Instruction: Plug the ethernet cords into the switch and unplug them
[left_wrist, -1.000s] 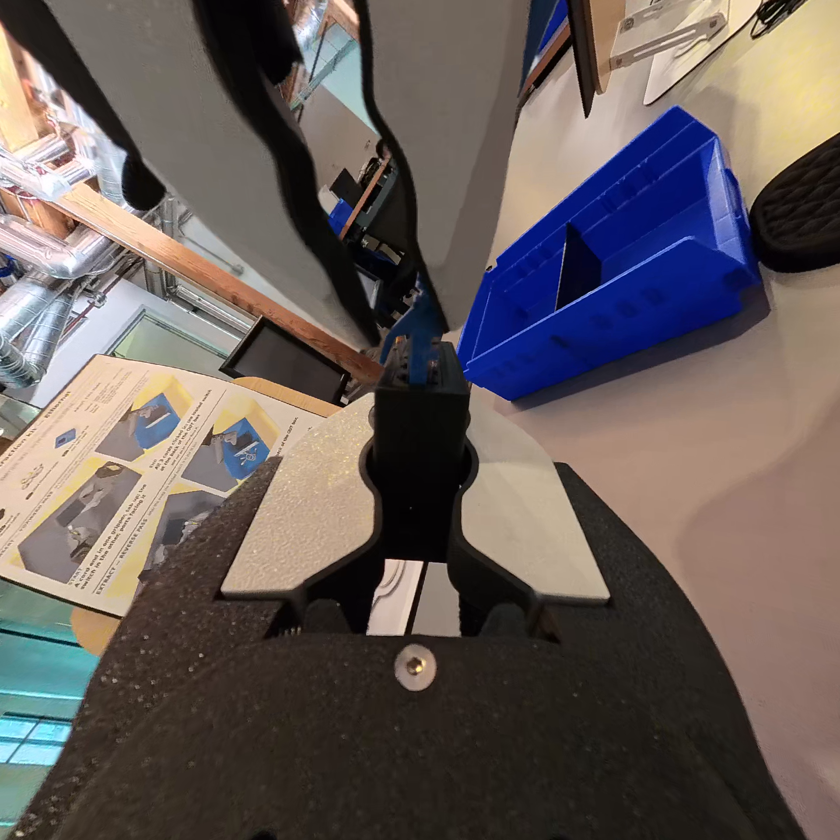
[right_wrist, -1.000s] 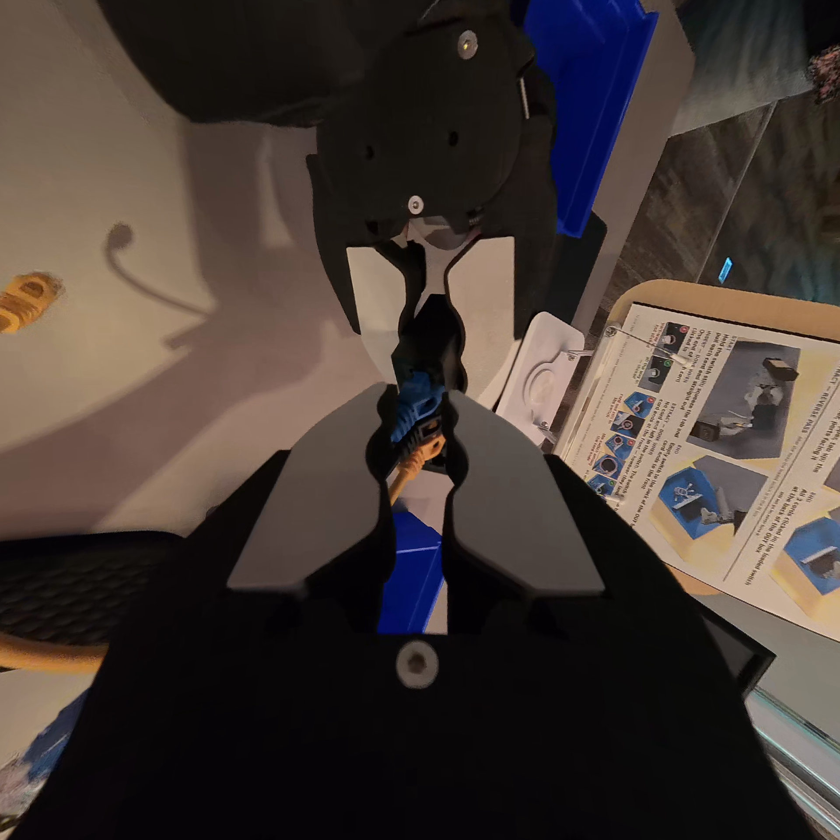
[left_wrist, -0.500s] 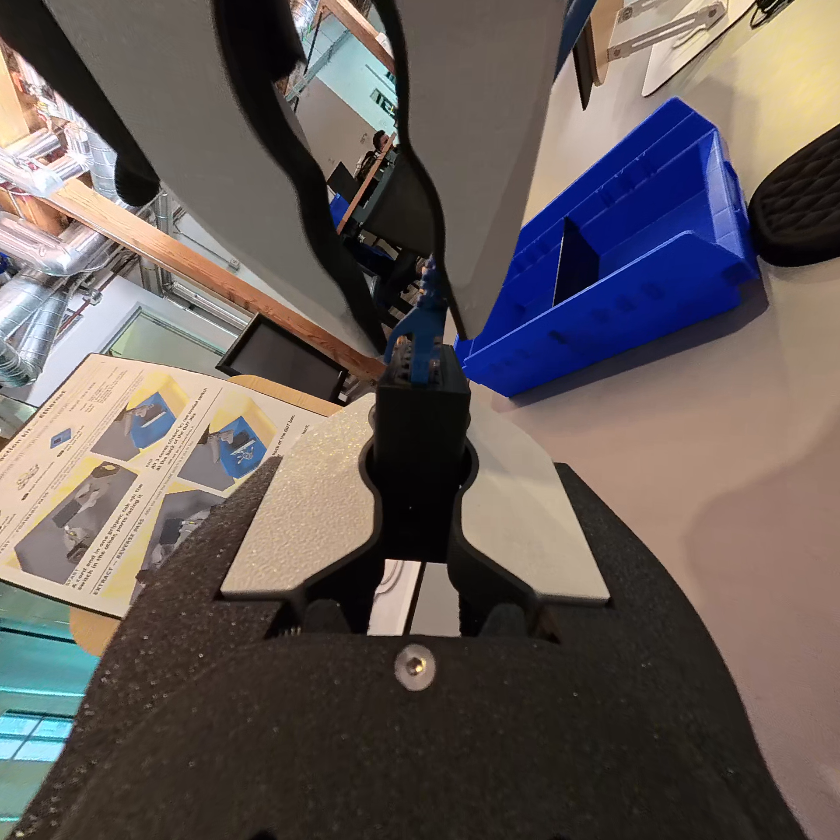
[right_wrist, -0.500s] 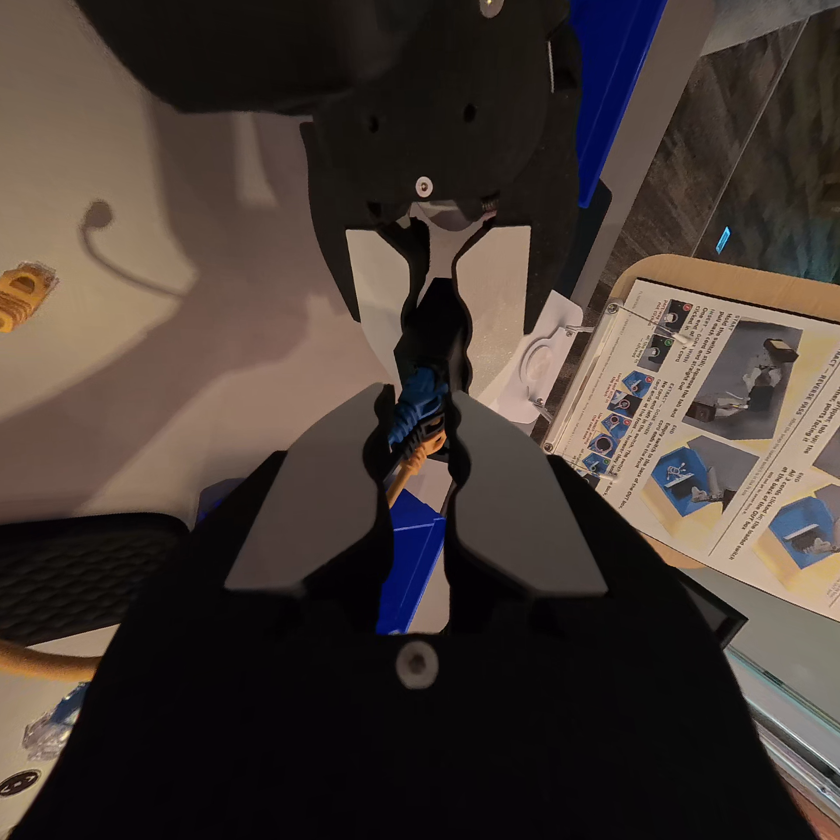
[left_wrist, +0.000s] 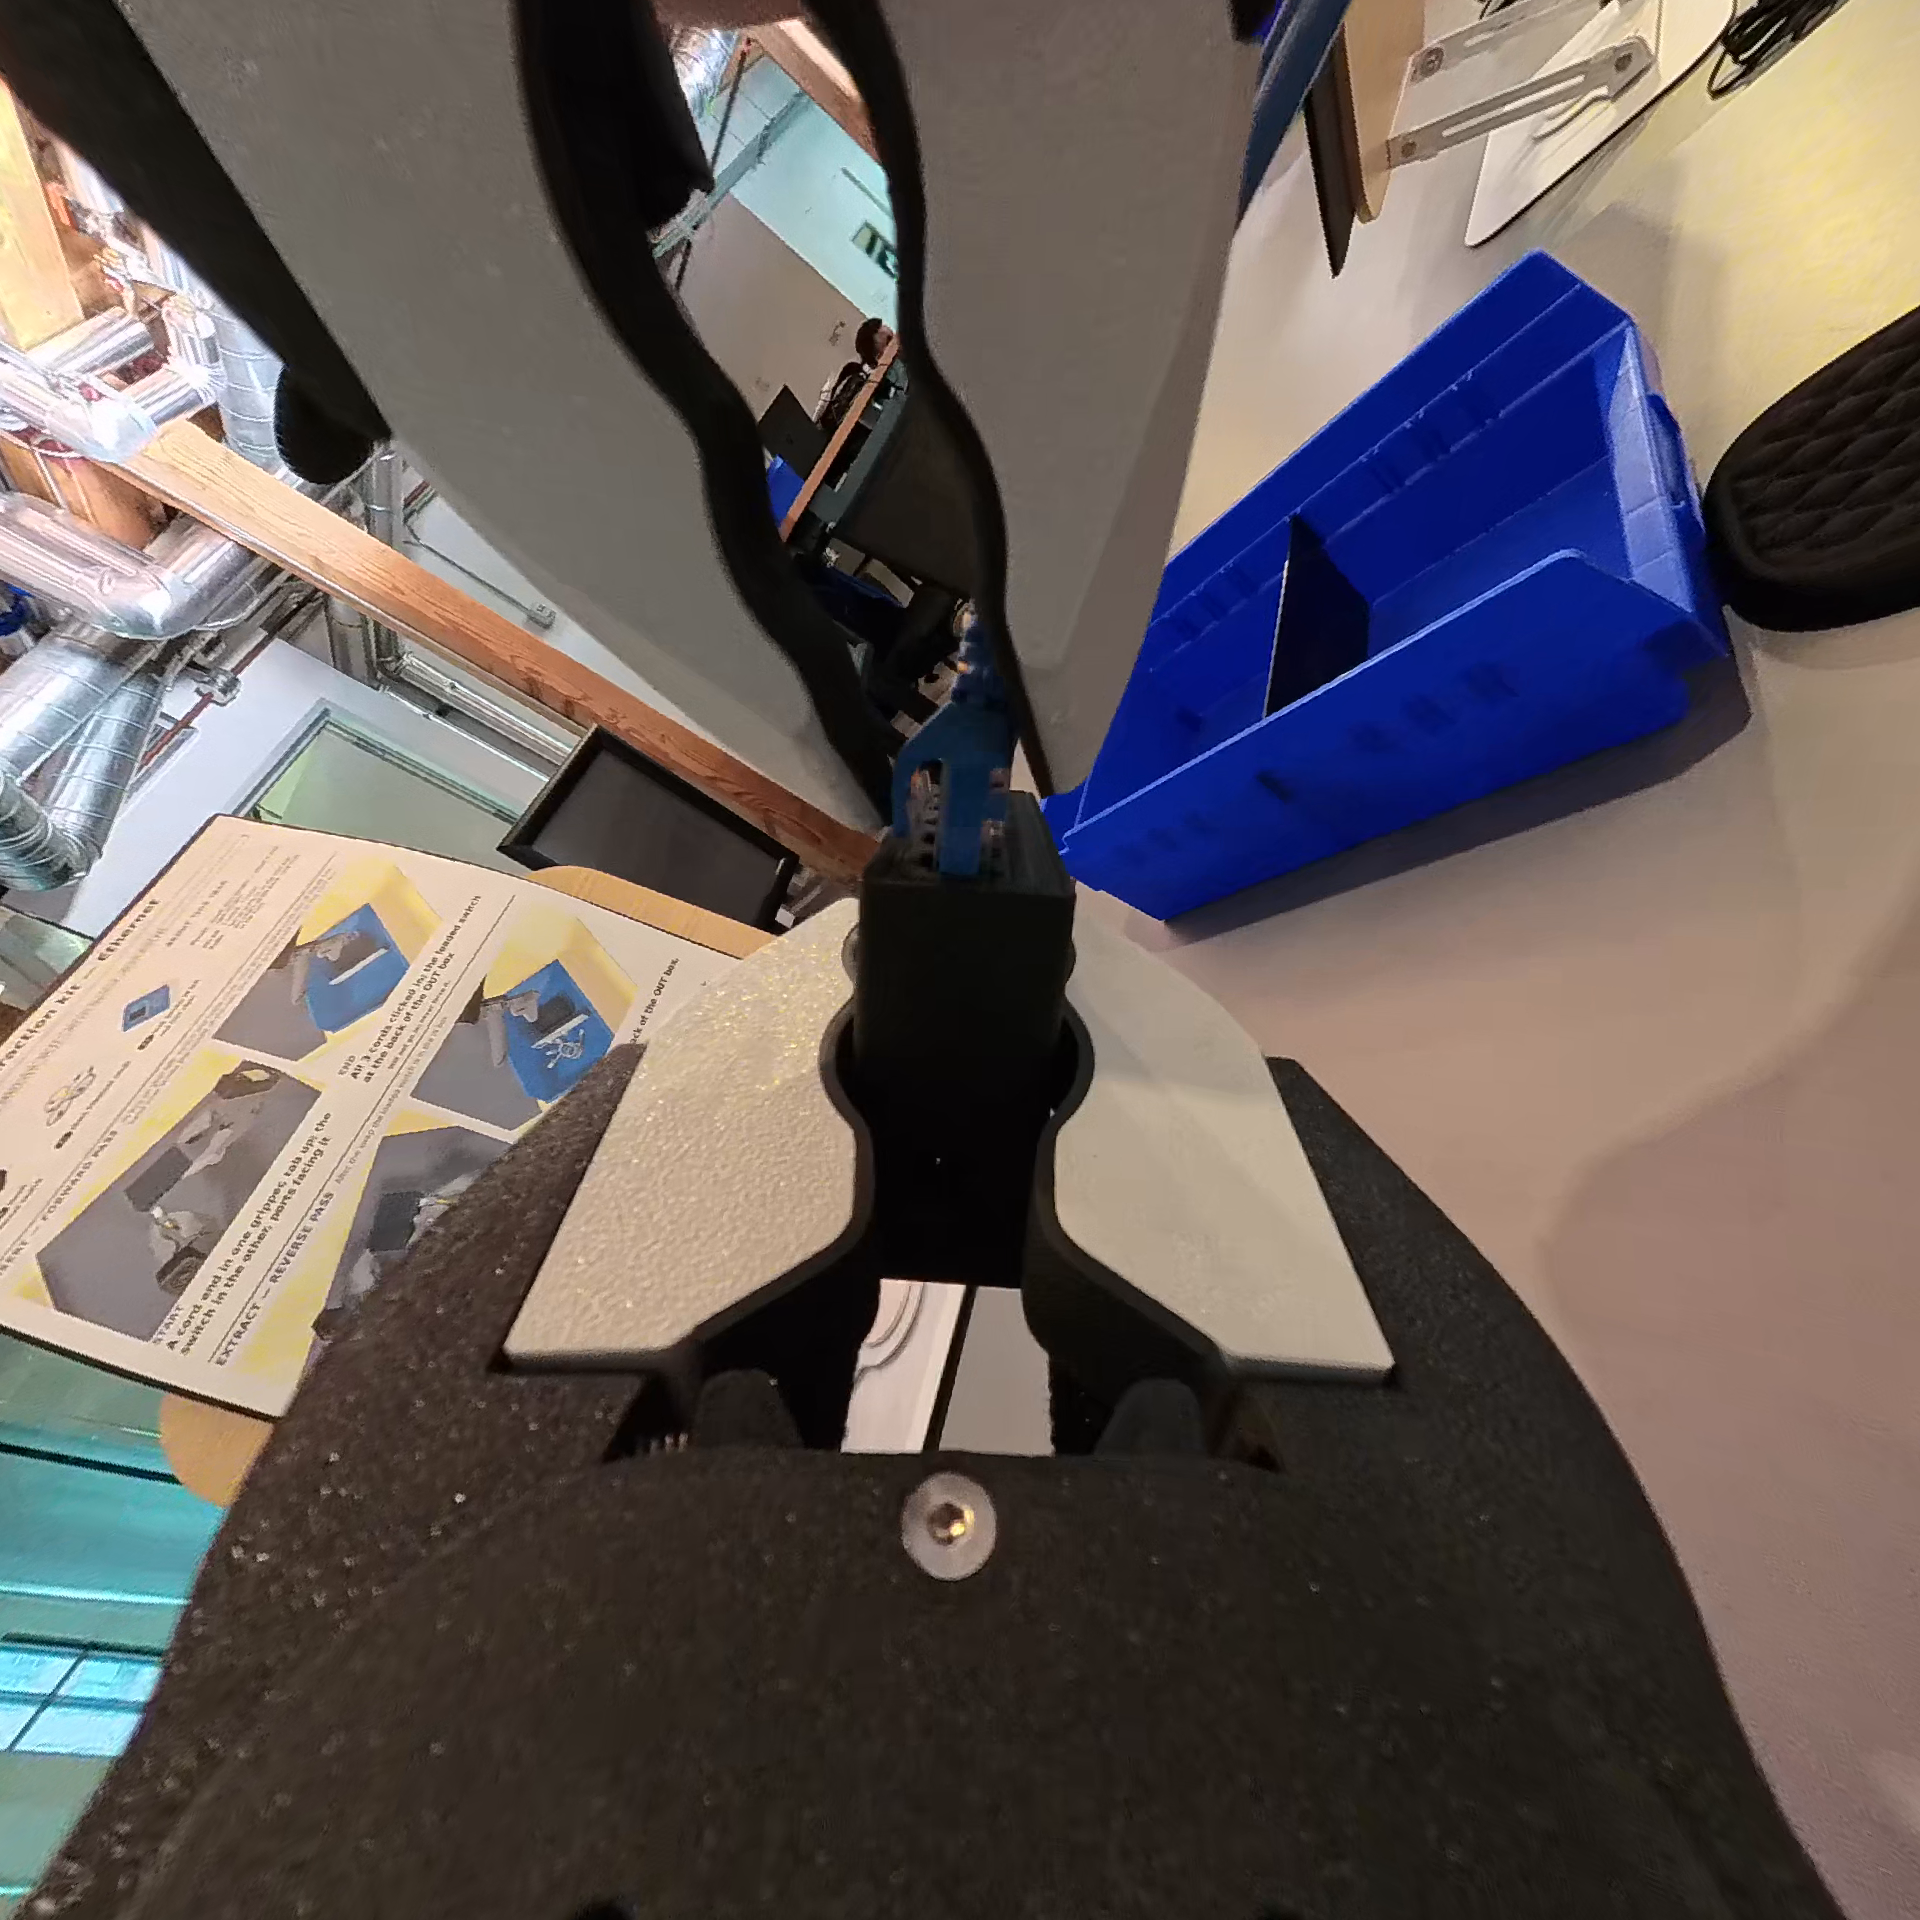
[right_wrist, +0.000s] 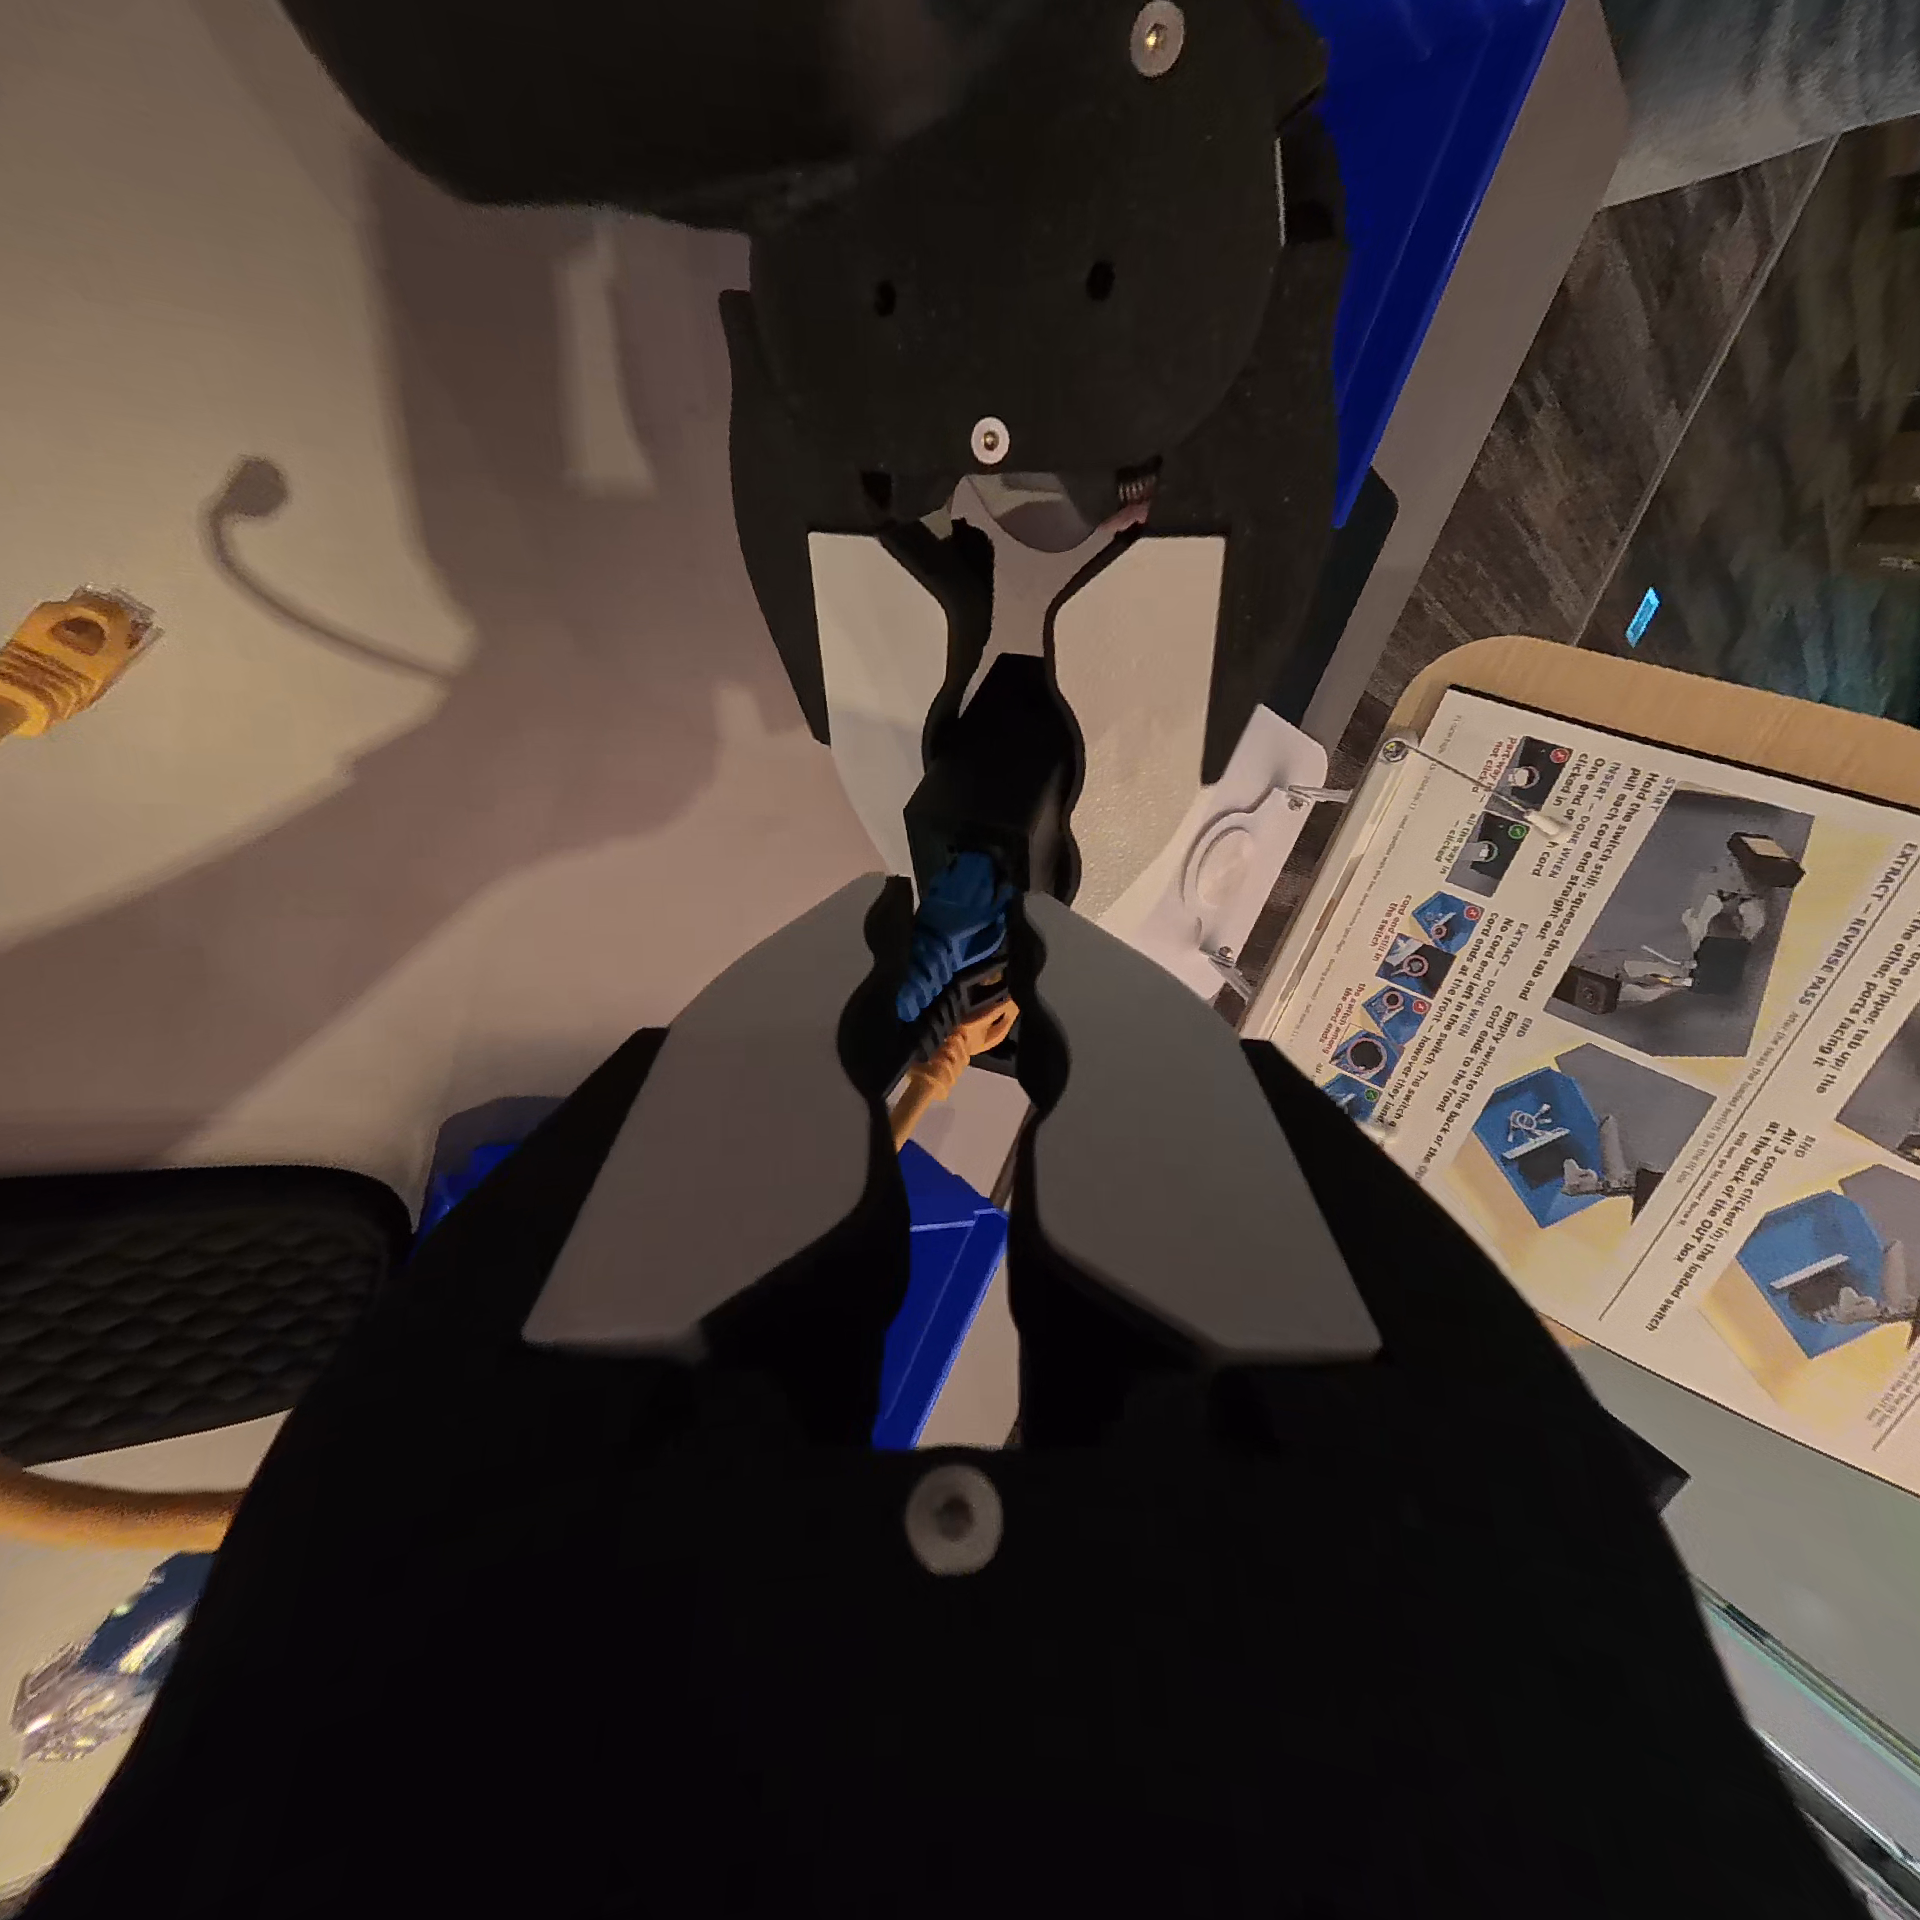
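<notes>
Left tool (left_wrist: 961, 997) clenches the switch (left_wrist: 966, 977) mid-air, ports facing the right tool (right_wrist: 951, 971) so plugs line up. Right tool pinches the blue plug (right_wrist: 951, 935) seated at the port, likely to squeeze its tab; orange plug (right_wrist: 73, 649) lies on the bench (right_wrist: 260, 260).

Both wrist views face each other closely — sharing the switch (left_wrist: 966, 997) and blue bin (left_wrist: 1455, 623).

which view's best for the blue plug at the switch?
Right wrist view: the blue plug shows along its boot, seated in the switch, between the right gripper fingers. Left wrist view gives only its tip poking above the switch held by the left gripper.
</notes>
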